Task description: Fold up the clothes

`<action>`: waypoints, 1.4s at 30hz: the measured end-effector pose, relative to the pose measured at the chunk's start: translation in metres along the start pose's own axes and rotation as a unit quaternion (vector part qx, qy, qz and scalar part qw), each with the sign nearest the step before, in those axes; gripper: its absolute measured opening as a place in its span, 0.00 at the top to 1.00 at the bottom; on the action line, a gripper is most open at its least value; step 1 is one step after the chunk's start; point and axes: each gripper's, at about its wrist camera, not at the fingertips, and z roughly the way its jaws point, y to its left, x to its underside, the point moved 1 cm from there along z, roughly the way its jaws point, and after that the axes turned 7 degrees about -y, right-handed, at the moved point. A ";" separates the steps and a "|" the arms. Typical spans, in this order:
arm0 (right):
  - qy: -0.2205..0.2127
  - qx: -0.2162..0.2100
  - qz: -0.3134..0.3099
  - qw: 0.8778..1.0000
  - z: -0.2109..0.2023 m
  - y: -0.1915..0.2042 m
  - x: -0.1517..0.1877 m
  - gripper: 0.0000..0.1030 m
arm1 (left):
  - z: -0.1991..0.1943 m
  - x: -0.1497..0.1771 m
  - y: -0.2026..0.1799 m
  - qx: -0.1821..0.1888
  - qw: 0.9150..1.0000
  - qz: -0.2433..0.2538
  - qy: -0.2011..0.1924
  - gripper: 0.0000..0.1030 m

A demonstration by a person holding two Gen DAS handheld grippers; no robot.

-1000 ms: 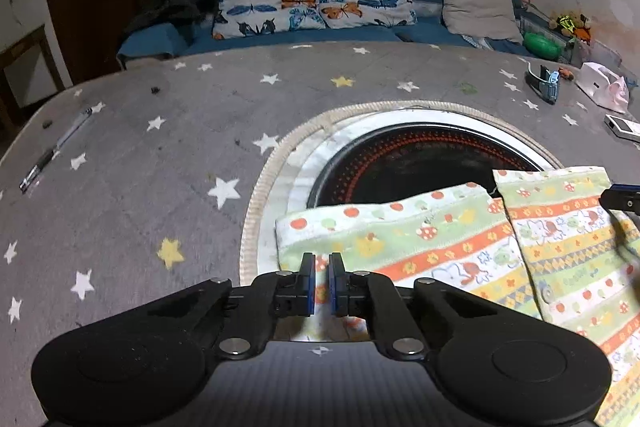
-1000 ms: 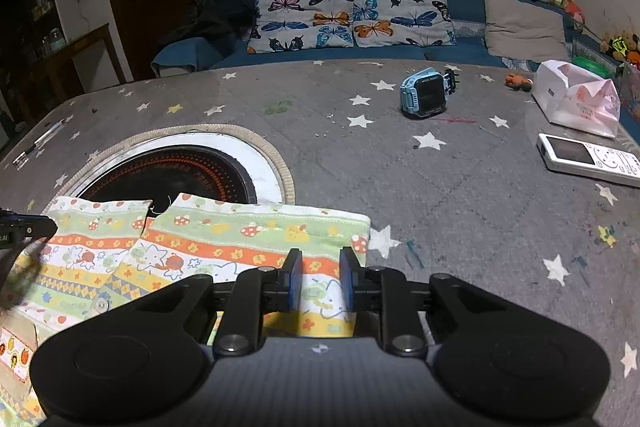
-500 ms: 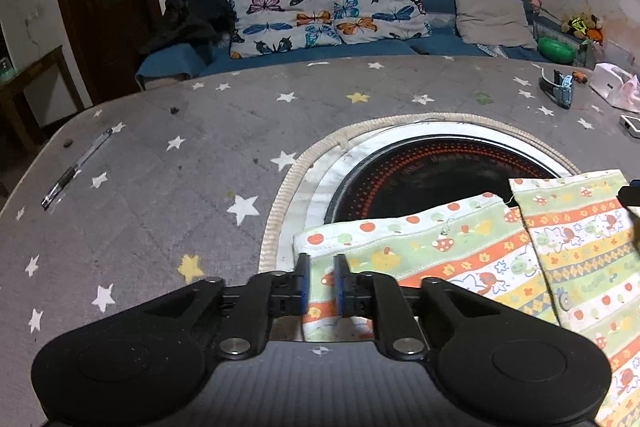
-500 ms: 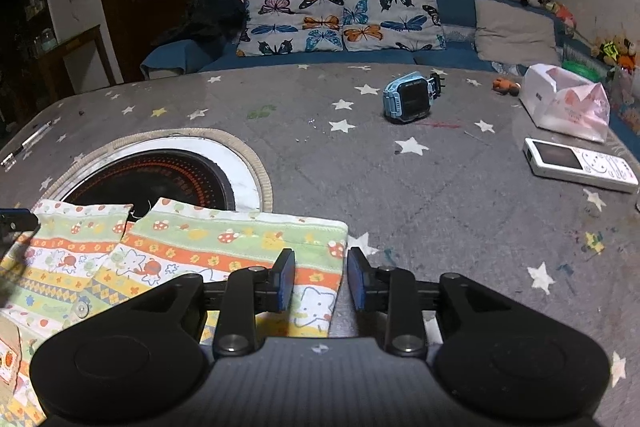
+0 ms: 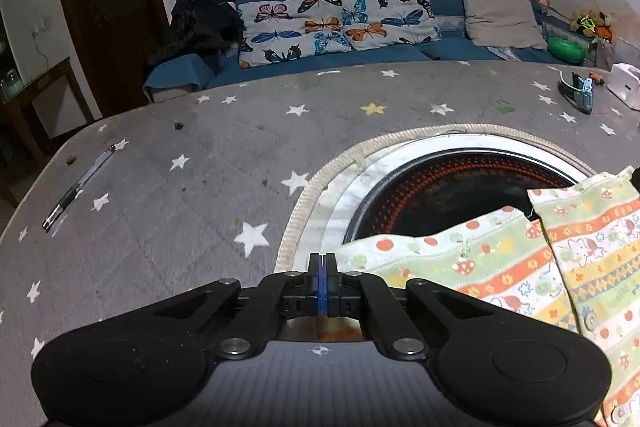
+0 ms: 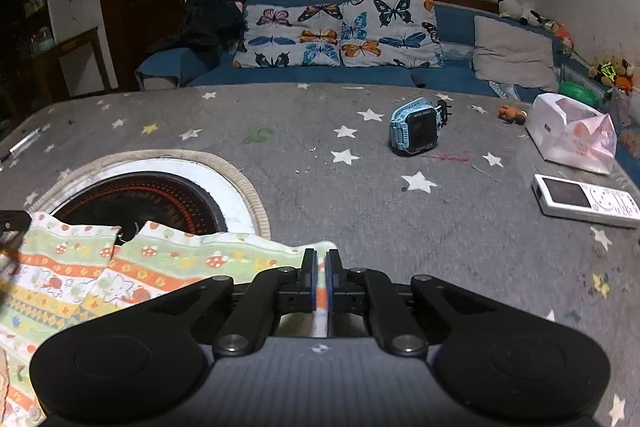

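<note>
My left tool (image 5: 322, 263) and right tool (image 6: 319, 265) had just clenched on the end corners of the striped, cartoon-printed cotton garment (image 5: 472, 267), its long axis spanning between them along the star-patterned grey worktop's (image 5: 180, 187) near edge.

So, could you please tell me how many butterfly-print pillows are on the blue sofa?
2: a left butterfly pillow lying beside the dark clothes pile, and a right butterfly pillow overlapping its edge, nearer the plain beige cushion. Others may be hidden behind them.
</note>
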 end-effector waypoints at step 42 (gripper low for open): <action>0.024 -0.102 -0.062 0.993 -0.137 0.078 0.099 0.51 | -0.175 0.117 0.076 -0.015 0.997 -0.059 -0.045 0.98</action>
